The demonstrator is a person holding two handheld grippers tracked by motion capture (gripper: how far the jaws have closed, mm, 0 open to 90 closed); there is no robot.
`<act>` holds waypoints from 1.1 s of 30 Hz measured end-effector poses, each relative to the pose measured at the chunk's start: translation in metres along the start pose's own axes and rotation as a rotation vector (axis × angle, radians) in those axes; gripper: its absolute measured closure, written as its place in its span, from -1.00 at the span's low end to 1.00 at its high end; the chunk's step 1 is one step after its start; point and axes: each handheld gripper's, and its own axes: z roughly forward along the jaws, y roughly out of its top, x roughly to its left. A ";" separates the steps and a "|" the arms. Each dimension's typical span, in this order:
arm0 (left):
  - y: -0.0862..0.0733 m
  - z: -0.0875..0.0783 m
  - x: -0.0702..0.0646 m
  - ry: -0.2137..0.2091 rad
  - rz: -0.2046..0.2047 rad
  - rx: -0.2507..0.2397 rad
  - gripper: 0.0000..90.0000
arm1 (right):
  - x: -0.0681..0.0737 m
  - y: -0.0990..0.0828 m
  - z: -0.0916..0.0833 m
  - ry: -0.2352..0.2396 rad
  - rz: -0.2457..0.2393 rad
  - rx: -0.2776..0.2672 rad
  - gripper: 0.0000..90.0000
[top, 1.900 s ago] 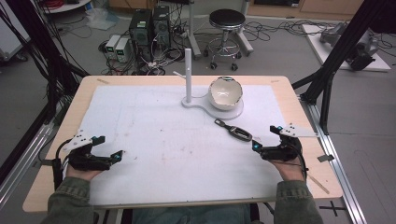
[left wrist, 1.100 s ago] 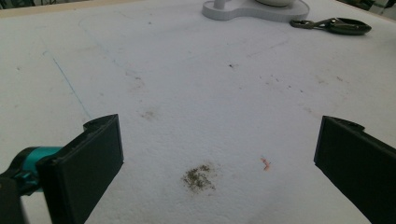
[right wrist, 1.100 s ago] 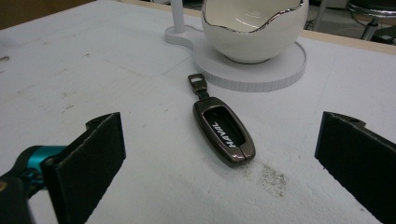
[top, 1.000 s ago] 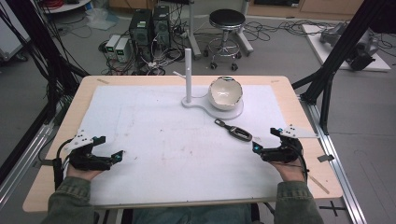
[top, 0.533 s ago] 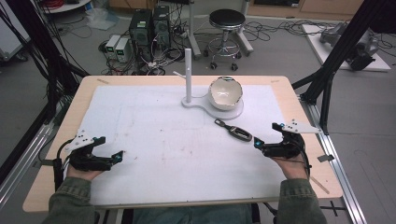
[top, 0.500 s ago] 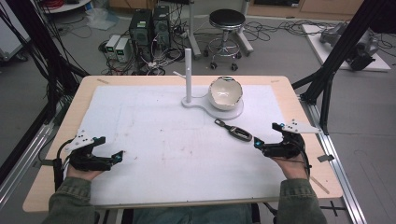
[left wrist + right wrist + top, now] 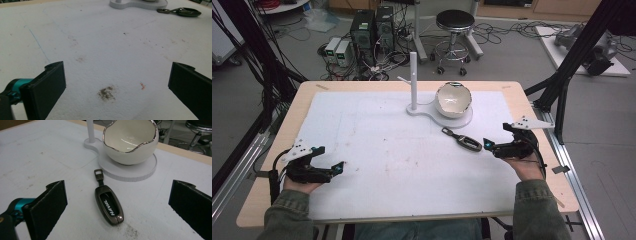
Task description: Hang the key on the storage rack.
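The dark grey metal key fob (image 7: 109, 206) marked HAVAL lies flat on the white foam mat (image 7: 387, 135), at six o'clock from the cream, silver-rimmed bowl (image 7: 130, 141). The right gripper (image 7: 489, 145) spreads wide before it, holding nothing. The left gripper (image 7: 338, 168) gapes empty over stains. The white post's (image 7: 90, 131) top is cut off.

We see even, bright overhead light on the white mat (image 7: 412, 150), with shadows soft and short. Glare streaks the bowl (image 7: 130, 141) along its silver rim at 12 o'clock in the right gripper view, and the key fob (image 7: 109, 204) shines. Near the lens, the black jaws blur at 7 and 4 o'clock. The high view looks soft and grainy, the floor at 12 o'clock dimmer.
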 end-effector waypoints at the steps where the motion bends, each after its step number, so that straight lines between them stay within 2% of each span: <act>1: 0.000 0.000 0.000 -0.001 0.000 0.000 -0.96 | -0.003 0.004 0.003 0.006 -0.004 0.014 -0.98; 4: 0.000 0.000 0.000 -0.001 0.002 0.000 -0.96 | -0.004 0.008 0.006 0.013 0.001 0.029 -0.98; 7: 0.000 0.000 0.000 0.001 0.002 0.002 -0.96 | -0.006 0.016 0.010 0.022 -0.020 0.046 -0.98; 10: 0.000 0.000 -0.001 0.006 0.000 0.001 -0.96 | -0.008 0.026 0.019 0.033 -0.044 0.091 -0.98; 15: 0.000 0.001 0.000 0.006 0.000 0.001 -0.96 | -0.012 0.034 0.032 0.062 -0.050 0.145 -0.98; 20: 0.000 0.001 0.000 0.009 0.001 0.004 -0.96 | -0.012 0.039 0.041 0.081 -0.043 0.162 -0.98; 22: 0.000 0.000 0.000 0.009 0.000 0.003 -0.96 | -0.012 0.039 0.047 0.108 -0.028 0.175 -0.98; 28: 0.000 0.000 -0.001 0.008 0.001 0.003 -0.96 | -0.016 0.046 0.056 0.115 -0.021 0.211 -0.98; 30: 0.000 0.000 -0.001 0.007 0.003 0.000 -0.96 | -0.014 0.053 0.063 0.122 -0.028 0.244 -0.98; 33: 0.000 0.000 -0.001 0.008 0.004 -0.001 -0.96 | -0.009 0.059 0.072 0.132 -0.065 0.300 -0.98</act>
